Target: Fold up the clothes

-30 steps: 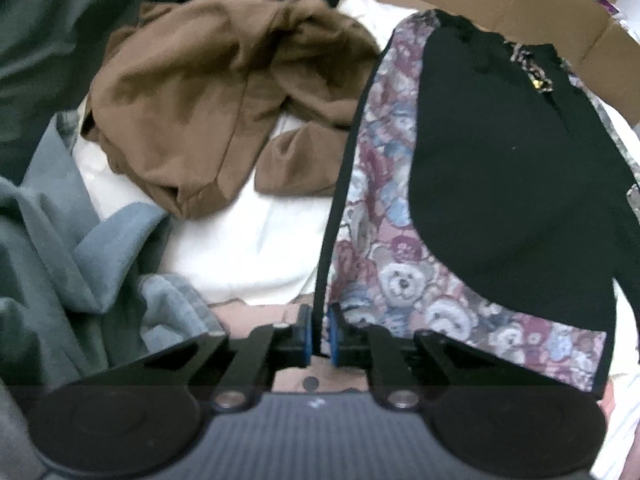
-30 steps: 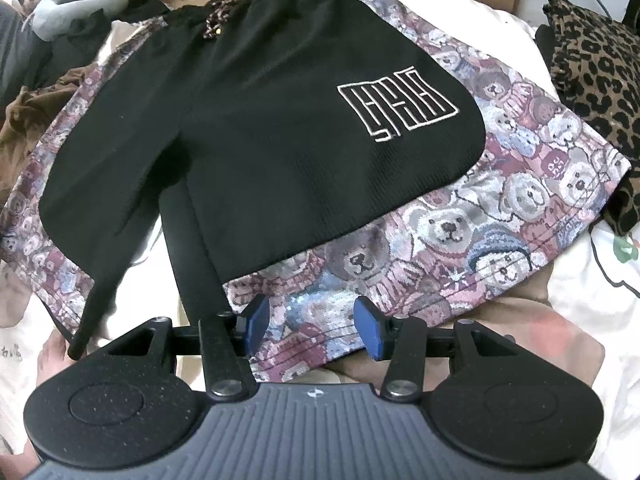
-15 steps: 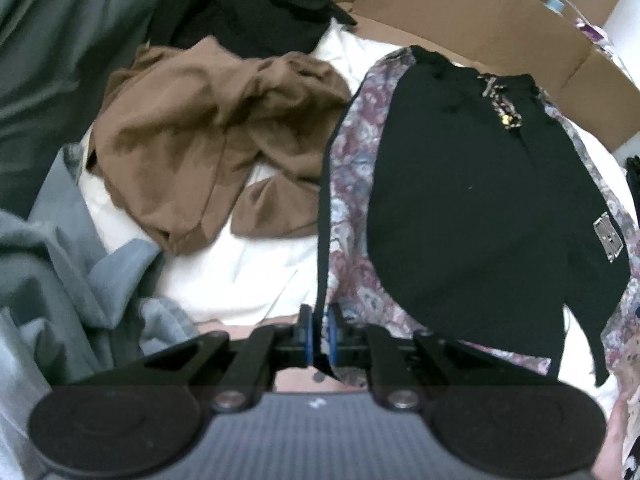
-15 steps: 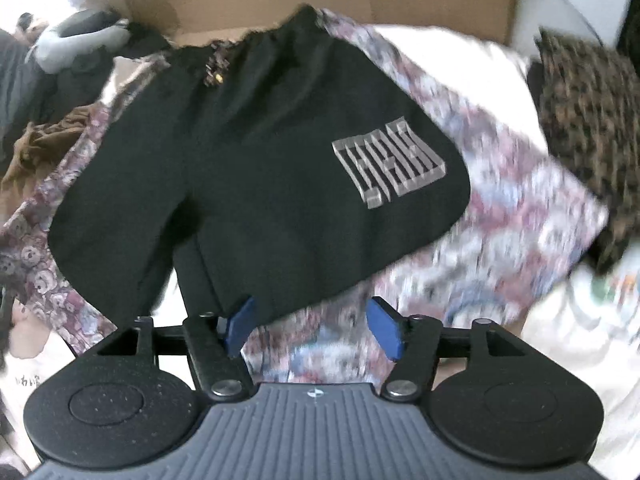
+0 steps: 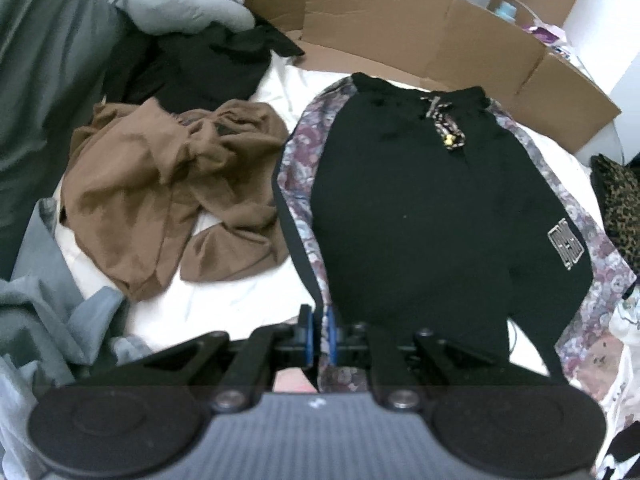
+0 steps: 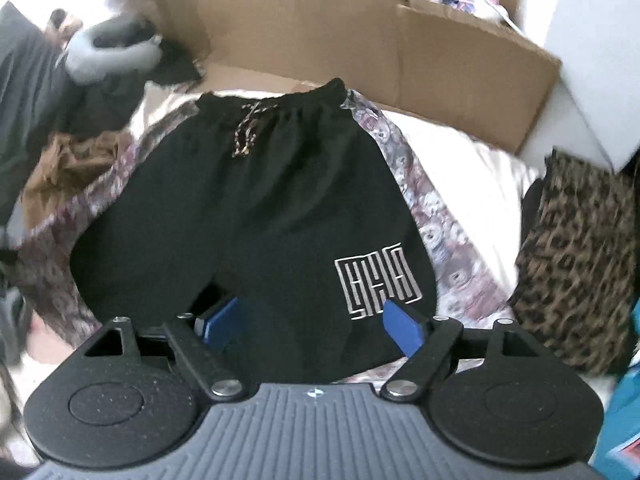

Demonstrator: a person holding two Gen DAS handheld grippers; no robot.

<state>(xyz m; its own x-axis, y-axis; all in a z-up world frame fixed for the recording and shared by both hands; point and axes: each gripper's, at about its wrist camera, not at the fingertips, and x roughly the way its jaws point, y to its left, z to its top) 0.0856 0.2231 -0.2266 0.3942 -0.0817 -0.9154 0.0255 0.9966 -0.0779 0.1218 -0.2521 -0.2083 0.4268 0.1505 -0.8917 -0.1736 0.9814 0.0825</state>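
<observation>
So the shorts (image 5: pixel 432 216) are spread flat on the bed (image 5: pixel 248 292), waistband up at the far edge by the cardboard (image 5: pixel 400 36), leg hems down at the near edge, so the long axis runs far-to-near, pretty much straight away from both grippers. The left gripper (image 5: pixel 319 334) has its jaws clamped tight on the near left hem, right on that bear-print side panel and its dark edge strip, and the cloth goes straight up from the jaws toward the waistband. The right gripper (image 6: pixel 312 324) is a different story: its jaws are opening wide with nothing pinched between them, hovering over the near right leg, the logo (image 6: pixel 376 280) just beyond its right jaw. So only one corner is actually held. I reckon the right hem has to be grabbed too, or a fold toward the waistband will drag the shorts skewed. Brown top (image 5: pixel 172 192) sits crumpled just left, clear of the fold path.
</observation>
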